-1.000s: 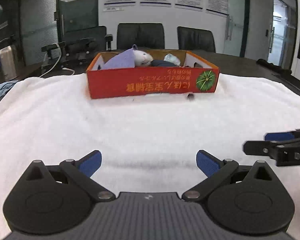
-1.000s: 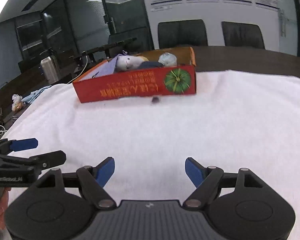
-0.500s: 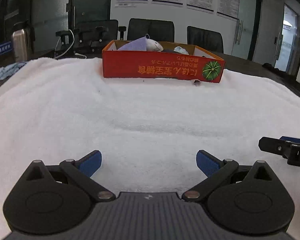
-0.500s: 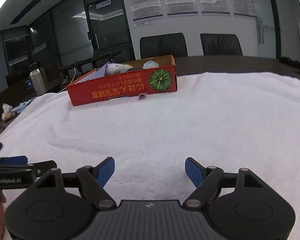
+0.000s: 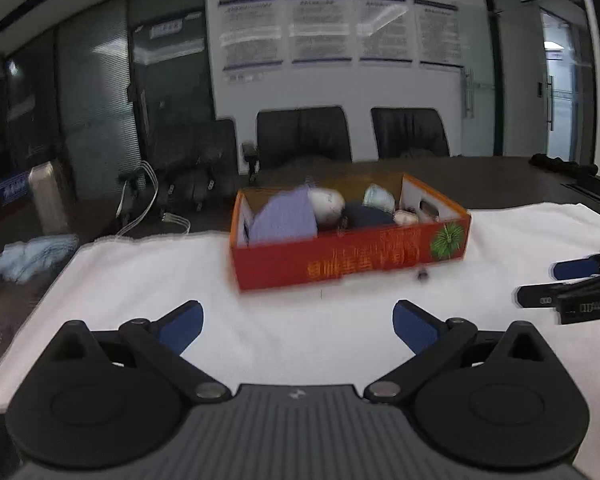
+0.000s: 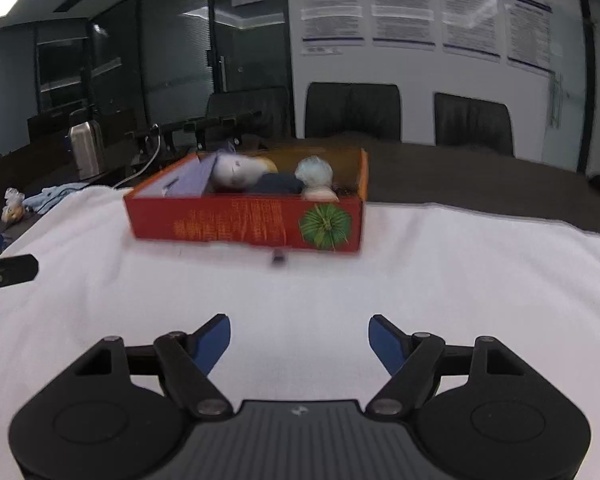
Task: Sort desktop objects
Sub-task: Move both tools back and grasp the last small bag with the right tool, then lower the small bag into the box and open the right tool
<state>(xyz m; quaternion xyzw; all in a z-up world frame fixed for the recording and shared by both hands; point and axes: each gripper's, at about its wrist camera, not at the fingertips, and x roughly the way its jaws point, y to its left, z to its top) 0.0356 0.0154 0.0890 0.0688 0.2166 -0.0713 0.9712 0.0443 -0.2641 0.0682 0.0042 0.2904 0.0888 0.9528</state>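
Note:
A red cardboard box (image 5: 348, 256) (image 6: 244, 224) stands on the white towel (image 5: 148, 276) (image 6: 460, 280) ahead of both grippers. It holds a purple flat item (image 5: 284, 220), a white plush (image 6: 240, 170), a dark blue item (image 6: 278, 185) and a pale teal ball (image 6: 315, 172). A small dark object (image 5: 422, 276) (image 6: 278, 258) lies on the towel just in front of the box. My left gripper (image 5: 298, 324) is open and empty, well short of the box. My right gripper (image 6: 300, 338) is open and empty too. Each gripper shows at the edge of the other's view: the right gripper (image 5: 572, 292), the left gripper (image 6: 8, 268).
A dark table (image 6: 480, 184) extends beyond the towel, with black chairs (image 5: 304, 136) behind it. At the left stand a steel flask (image 5: 48, 196) (image 6: 85, 150), white cables (image 5: 148, 208) and a light blue cloth (image 5: 32, 256).
Both grippers have risen and tipped upward, so more of the room shows and the box sits lower in each view. Both stay open and empty.

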